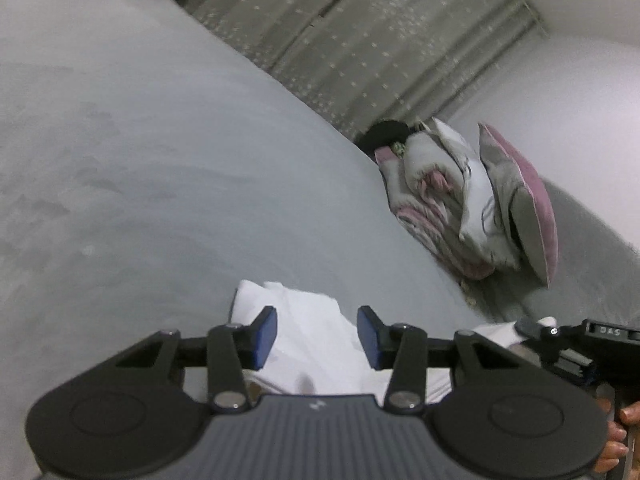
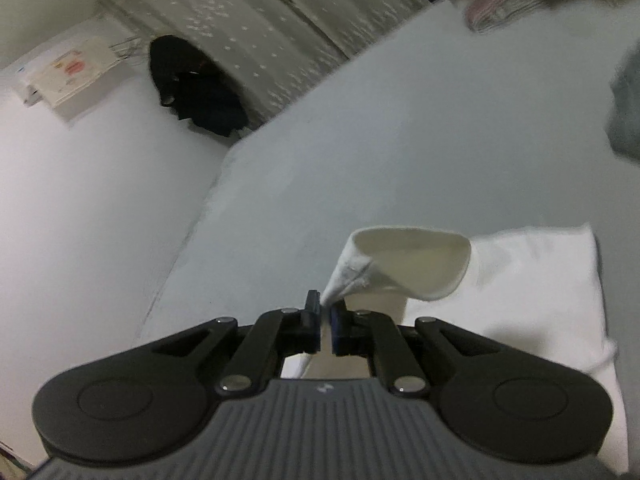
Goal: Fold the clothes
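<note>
Left wrist view: sits on the left gripper (image 1: 317, 336), looks forward along its fingers, tilted down over the grey bed (image 1: 140, 168), close above the white garment (image 1: 308, 344).
Left view far field: faces the spotted curtain (image 1: 360, 40) and the pink-grey pillows (image 1: 472, 204) by the wall; frame rolled.
Right wrist view: sits on the right gripper (image 2: 325, 320), looks forward and down, close to the white garment (image 2: 520, 280).
Right view far field: curtain (image 2: 260, 20), white wall (image 2: 80, 200).
Shared: bed, garment, curtain, pillows; right gripper (image 1: 536, 326) at the left view's right edge.
</note>
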A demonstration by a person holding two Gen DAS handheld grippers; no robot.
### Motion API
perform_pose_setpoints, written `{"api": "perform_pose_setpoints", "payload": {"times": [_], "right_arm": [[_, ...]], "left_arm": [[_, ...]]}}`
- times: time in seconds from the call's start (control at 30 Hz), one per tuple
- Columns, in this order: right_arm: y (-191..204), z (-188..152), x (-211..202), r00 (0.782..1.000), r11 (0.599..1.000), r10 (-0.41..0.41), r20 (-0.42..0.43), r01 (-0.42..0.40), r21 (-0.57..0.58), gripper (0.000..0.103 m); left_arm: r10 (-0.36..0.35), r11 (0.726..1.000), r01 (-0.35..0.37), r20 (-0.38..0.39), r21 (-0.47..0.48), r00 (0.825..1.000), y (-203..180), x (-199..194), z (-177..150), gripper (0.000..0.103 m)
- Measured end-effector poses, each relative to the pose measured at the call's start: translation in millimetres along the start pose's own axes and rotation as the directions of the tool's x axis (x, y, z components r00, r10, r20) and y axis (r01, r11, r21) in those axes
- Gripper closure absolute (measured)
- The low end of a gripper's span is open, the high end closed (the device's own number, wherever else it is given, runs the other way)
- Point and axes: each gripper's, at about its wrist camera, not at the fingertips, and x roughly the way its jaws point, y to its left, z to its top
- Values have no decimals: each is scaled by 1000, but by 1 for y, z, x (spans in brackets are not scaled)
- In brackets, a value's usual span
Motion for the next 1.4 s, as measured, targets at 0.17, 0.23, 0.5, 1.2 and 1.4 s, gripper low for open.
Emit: {"api": "perform_pose_setpoints", "payload": {"times": [0.17,0.23,0.5,1.2,1.4], "right_arm": [[23,14,1,998,994,-6,65,13,-105,96],[25,18,3,996,992,-7,92,18,-127,96],[-13,15,-11,991,993,-30,130,44,-113,96],[-141,-70,3,958,958,-281,-55,283,36,92],[-149,-64,-6,972,967,-233,-36,235,98,87]], "left_arm": [[6,999,-6,2,-39,1000,6,-1,1,59],[6,999,-6,-5,-43,1000,7,1,1,59],[-11,1000,11,-91,0,996,-1,18,-9,59],[52,991,-4,-361,133,931,-10,51,-30,59],[28,994,15,-376,109,926,-7,38,-19,59]]}}
